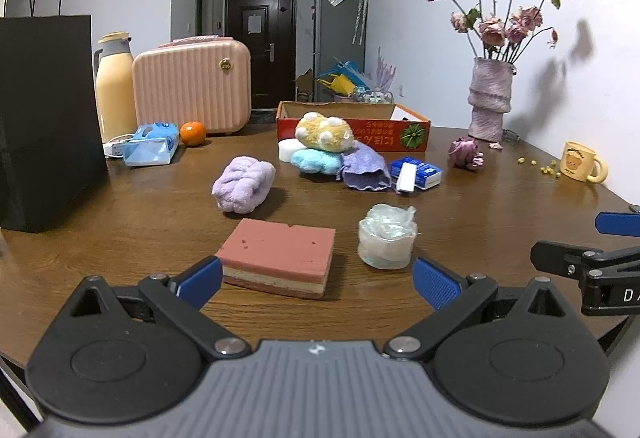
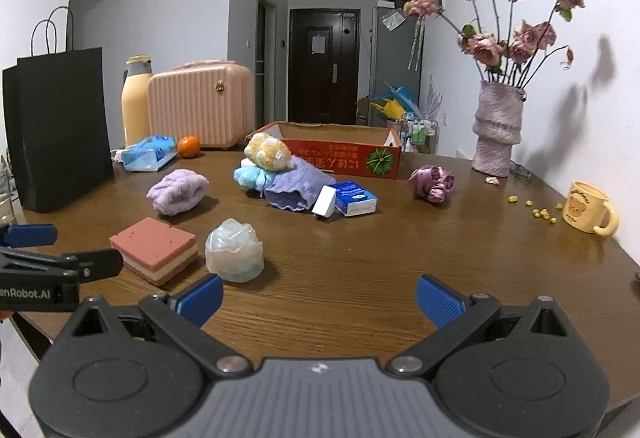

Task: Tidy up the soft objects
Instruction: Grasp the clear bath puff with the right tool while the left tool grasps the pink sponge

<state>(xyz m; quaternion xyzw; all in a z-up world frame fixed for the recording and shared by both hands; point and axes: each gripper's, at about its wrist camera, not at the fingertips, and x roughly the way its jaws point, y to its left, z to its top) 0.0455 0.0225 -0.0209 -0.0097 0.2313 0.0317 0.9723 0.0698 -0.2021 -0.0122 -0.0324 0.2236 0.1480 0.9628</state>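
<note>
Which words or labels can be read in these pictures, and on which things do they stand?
"enRobot.AI", cut off at the edge: left gripper body.
"DA", cut off: right gripper body.
Red box: print upside down, unreadable.
Blue pack: too small.
Mug: bear picture, lettering too small.

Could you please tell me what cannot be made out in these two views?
- Inside of the red box: its front wall hides it in both views.
- White block: mostly behind the plush pile; hidden in the right wrist view.
- Mug print: too small to read.
</note>
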